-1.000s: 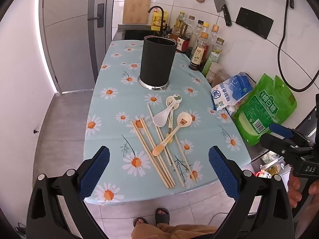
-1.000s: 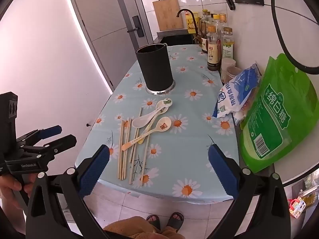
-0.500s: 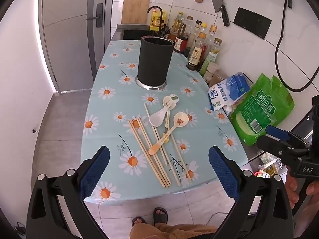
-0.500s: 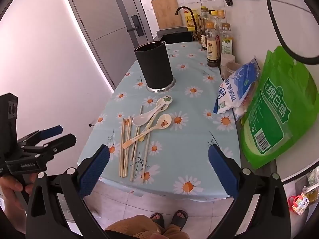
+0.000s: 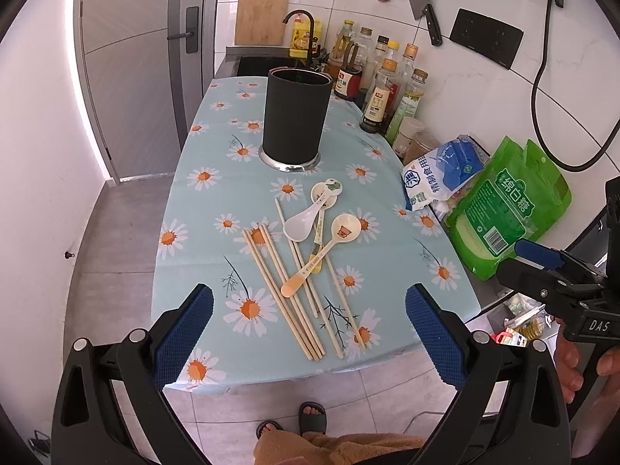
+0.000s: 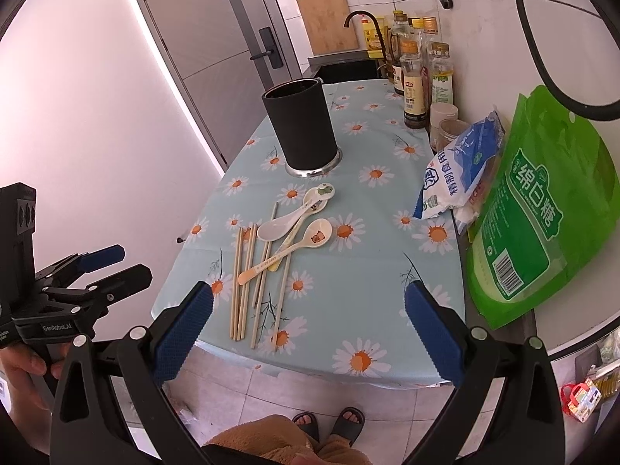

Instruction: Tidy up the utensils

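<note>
A tall black utensil holder (image 5: 296, 116) (image 6: 303, 124) stands upright on the daisy tablecloth (image 5: 201, 209) (image 6: 372, 302). In front of it lie three spoons (image 5: 337, 232) (image 6: 306, 240) across several wooden chopsticks (image 5: 286, 294) (image 6: 242, 290). My left gripper (image 5: 308, 333) hangs open before the table's near edge, nothing between its fingers. My right gripper (image 6: 308, 333) is open too, held back off the edge. Each gripper appears in the other's view: the right gripper (image 5: 542, 275) at the right, the left gripper (image 6: 104, 271) at the left.
A green bag (image 5: 507, 205) (image 6: 542, 217) and a blue-white bag (image 5: 438, 174) (image 6: 453, 170) lie along the right wall, with sauce bottles (image 5: 383, 89) (image 6: 414, 73) behind. A sink and tap (image 5: 298, 27) sit at the far end. A person's feet in sandals (image 5: 306, 418) stand below.
Both grippers have drawn back and tilted slightly, so the table sits a little farther and higher in view. Nothing on the table has moved.
</note>
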Action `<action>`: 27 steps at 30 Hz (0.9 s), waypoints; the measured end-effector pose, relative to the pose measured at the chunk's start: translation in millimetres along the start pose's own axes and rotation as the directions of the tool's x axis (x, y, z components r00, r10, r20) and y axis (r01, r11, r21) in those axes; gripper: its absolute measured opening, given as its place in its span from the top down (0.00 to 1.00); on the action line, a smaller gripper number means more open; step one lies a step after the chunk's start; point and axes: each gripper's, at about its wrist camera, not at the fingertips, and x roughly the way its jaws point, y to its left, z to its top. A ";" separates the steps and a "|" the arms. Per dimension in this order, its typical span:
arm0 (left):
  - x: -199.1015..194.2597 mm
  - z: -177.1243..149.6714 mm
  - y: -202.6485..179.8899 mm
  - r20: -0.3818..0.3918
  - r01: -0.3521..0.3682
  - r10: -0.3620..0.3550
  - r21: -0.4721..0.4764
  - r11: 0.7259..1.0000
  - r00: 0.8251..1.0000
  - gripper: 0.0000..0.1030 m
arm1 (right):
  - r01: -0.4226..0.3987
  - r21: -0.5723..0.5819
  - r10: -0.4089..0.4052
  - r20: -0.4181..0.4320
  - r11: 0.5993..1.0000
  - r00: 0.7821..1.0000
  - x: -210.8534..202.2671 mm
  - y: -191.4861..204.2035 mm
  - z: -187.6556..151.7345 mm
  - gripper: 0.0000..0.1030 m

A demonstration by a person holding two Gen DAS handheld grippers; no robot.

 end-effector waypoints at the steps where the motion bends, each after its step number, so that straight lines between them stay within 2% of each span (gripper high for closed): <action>1: -0.8 -0.5 0.1 0.001 0.003 -0.003 -0.004 1.000 1.000 0.06 | -0.002 0.002 0.002 -0.002 1.000 1.000 0.3 -0.2 -0.1 0.05; 27: 9.0 6.4 5.2 -0.022 -0.005 0.005 -0.002 1.000 1.000 0.06 | -0.019 -0.012 0.019 -0.018 1.000 1.000 9.2 -1.5 5.3 0.05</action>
